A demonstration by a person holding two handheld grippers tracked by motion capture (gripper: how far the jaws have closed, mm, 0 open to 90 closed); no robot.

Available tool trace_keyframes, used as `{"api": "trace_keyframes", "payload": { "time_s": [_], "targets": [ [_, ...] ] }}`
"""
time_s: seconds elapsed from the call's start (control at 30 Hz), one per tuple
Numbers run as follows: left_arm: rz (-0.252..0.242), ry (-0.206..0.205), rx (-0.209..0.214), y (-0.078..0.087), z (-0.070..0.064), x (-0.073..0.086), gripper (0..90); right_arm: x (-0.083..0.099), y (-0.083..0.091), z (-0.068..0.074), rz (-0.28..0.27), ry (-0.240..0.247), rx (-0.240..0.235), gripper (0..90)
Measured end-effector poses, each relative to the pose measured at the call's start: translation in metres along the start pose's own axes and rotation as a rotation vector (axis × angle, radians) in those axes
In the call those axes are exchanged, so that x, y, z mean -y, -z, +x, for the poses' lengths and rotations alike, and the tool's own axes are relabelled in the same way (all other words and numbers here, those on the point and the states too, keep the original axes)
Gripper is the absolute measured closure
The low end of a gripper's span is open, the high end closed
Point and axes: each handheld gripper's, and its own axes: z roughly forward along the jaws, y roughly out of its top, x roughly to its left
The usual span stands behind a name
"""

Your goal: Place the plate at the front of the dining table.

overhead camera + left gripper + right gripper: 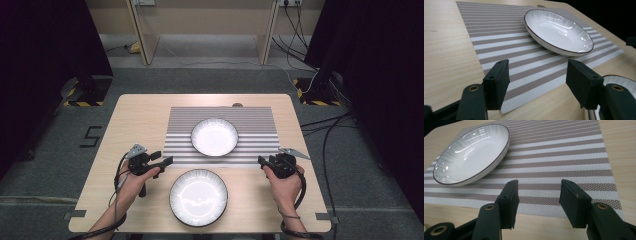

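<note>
Nearest the person, a white plate with a dark rim (198,197) sits on the bare wooden table (140,112), centred between the two forearms. In the left gripper view its edge (621,81) shows just past the right-hand jaw.

The left gripper (162,161) hovers over the table just up and left of that near plate, held in the person's left hand (136,181). Its jaws stand spread apart with nothing between them; in its own view (537,83) they frame the near corner of the striped placemat (506,47). The right gripper (263,161), held in the right hand (282,185), sits on the other side, up and right of the near plate and close to the mat's near right corner. Its jaws are likewise spread and empty (538,202), with the mat's near edge (564,162) lying just ahead of them.

Farther off, a second white plate (214,137) rests on the placemat (180,125), roughly at its middle. It lies between and beyond both grippers, apart from each: ahead and to the right in the left gripper view (559,32), ahead and to the left in the right gripper view (471,155).
</note>
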Motion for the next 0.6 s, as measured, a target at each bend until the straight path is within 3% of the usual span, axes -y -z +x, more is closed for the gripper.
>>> {"api": "trace_keyframes", "payload": {
  "time_s": [0.6],
  "targets": [
    [-0.011, 0.006, -0.012, 0.015, 0.005, 0.006, 34.5, 0.012, 0.026, -0.017, -0.026, -0.01, 0.037, 49.4]
  ]
}}
